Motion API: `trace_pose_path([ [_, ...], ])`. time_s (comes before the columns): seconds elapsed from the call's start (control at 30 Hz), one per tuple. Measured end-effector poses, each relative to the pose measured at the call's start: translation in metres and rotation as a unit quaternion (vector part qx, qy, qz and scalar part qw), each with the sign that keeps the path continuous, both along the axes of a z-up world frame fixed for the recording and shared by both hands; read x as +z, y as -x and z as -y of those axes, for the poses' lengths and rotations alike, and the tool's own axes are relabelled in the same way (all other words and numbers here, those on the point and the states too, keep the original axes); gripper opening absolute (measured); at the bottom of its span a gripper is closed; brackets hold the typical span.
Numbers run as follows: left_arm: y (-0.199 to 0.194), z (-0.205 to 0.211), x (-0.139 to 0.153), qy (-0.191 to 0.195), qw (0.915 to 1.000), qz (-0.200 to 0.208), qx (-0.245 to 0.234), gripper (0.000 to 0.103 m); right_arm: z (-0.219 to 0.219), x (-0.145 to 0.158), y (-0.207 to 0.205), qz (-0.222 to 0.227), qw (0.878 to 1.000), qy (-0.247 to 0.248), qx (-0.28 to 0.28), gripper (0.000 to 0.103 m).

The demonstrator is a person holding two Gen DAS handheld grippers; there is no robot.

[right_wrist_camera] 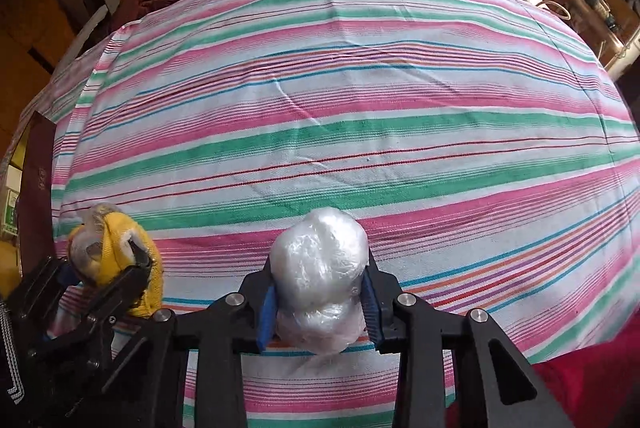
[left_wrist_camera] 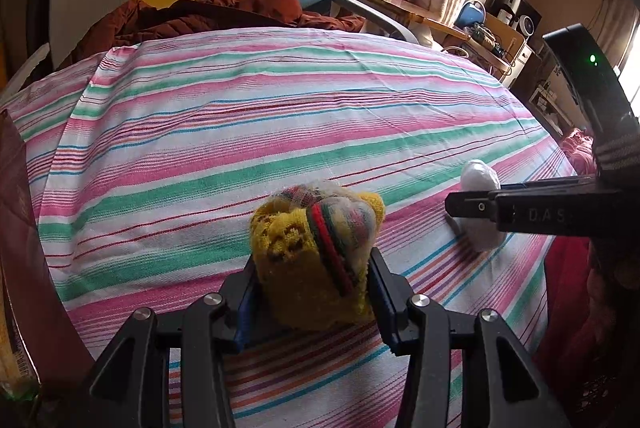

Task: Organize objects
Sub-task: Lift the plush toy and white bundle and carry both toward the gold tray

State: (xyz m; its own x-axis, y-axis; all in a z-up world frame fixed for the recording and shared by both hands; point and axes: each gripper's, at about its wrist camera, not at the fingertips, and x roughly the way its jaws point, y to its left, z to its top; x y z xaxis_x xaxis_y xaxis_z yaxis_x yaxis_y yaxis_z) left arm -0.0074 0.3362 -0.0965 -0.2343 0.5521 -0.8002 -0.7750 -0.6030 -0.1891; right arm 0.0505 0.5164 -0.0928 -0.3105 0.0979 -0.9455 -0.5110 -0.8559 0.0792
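Left tool (left_wrist_camera: 314, 280) closed on a yellow knitted bundle (left_wrist_camera: 316, 256) with a red and green band, both blue-edged pads (left_wrist_camera: 382, 302) pressed against its sides, jaws only a little way apart. Bundle resting low over the striped sheet (left_wrist_camera: 280, 116) of a bed, near its front edge. Right tool (right_wrist_camera: 320, 302) clamped on a white plastic-wrapped ball (right_wrist_camera: 320, 260), pads squeezing it at the waist so that it bulges above and below the grip; jaws narrow, nothing else between them. Ball down at the sheet, to the right of the yellow bundle and near it, not touching. Seen from the left wrist, right tool reaching in from the right edge with the ball at its tip. Rust-brown quilt (left_wrist_camera: 208, 12) heaped at the far edge of the sheet, well apart from both tools.
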Motion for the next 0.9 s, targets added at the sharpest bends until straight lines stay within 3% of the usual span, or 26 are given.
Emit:
trace_pose_path([
  [0.13, -0.001, 0.000, 0.002, 0.001, 1.0000, -0.002, 0.003, 0.049, 0.000, 0.011, -0.001, -0.035, 0.999, 0.013, 0.003, 0.035],
  [0.37, -0.009, 0.005, 0.013, 0.016, 0.9991, -0.037, 0.010, 0.045, 0.014, 0.017, 0.007, -0.048, 0.998, -0.020, 0.040, 0.035],
  [0.47, -0.013, 0.013, 0.024, 0.010, 0.9986, -0.051, 0.014, 0.044, 0.015, 0.009, 0.022, -0.050, 0.997, -0.021, 0.050, 0.035],
  [0.9, -0.017, 0.067, 0.085, -0.030, 0.9928, -0.104, 0.052, 0.045, 0.028, 0.036, 0.015, -0.109, 0.991, -0.036, 0.071, 0.035],
])
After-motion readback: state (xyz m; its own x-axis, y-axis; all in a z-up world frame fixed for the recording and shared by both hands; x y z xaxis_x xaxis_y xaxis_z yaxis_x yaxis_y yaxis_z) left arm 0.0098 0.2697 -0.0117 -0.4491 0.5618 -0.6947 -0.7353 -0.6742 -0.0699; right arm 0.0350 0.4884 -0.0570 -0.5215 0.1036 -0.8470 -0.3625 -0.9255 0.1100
